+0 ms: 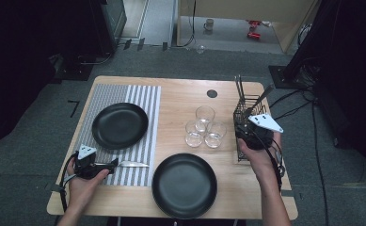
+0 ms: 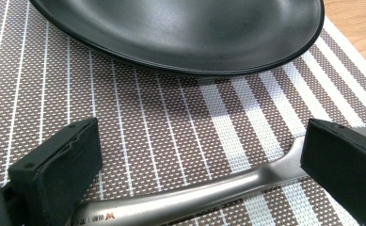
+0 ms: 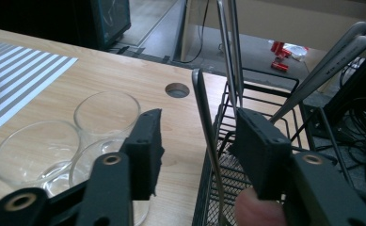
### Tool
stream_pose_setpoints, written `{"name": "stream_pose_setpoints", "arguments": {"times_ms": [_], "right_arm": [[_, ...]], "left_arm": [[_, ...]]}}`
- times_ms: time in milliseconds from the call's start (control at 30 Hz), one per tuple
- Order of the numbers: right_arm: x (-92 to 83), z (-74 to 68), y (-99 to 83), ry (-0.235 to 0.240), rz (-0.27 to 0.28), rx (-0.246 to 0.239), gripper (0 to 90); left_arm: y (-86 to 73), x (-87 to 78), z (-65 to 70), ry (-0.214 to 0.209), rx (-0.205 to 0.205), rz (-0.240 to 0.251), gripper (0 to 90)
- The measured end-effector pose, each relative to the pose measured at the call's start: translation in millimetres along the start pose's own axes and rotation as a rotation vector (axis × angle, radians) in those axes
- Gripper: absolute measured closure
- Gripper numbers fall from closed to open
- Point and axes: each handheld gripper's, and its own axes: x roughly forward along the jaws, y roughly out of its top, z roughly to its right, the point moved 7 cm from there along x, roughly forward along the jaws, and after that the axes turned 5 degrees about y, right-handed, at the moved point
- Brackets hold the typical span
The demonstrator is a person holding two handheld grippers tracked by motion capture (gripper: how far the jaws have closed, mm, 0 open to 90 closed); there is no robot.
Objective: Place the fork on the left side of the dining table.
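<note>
Overhead, a person stands at the near edge of a wooden table (image 1: 180, 92), a two-jaw gripper in each hand.

Near the table's near-left corner, the left gripper (image 1: 106, 165) lies low over a striped placemat (image 1: 145, 101). A table knife (image 1: 132, 164) rests flat on the placemat, its blade pointing toward the middle of the table. In the left gripper view, the knife's silver handle (image 2: 209, 190) runs between the two black jaws, which stand wide apart. The left gripper is released; whether either pad touches the handle cannot be told. A black plate (image 1: 120, 125) sits on the placemat just beyond the knife.

At the right edge of the table, the right gripper (image 1: 247, 128) is held at a black wire cutlery basket (image 1: 239, 113) holding several upright utensils. In the right gripper view, one thin metal utensil handle (image 3: 208, 127) stands between the half-closed jaws with a clear gap on each side, so the right gripper is not yet clenched on it.

Three clear drinking glasses (image 1: 204, 127) cluster near the middle of the table, just left of the basket. A second black plate (image 1: 184, 185) sits at the near edge.
</note>
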Motion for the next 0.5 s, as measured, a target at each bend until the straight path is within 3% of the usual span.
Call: {"name": "stream_pose_setpoints", "arguments": {"times_ms": [500], "right_arm": [[13.7,1.0,4.3,-0.009,-0.019,0.010,73.8]], "left_arm": [[0.0,0.3,-0.2,-0.002,-0.001,-0.001,0.0]]}}
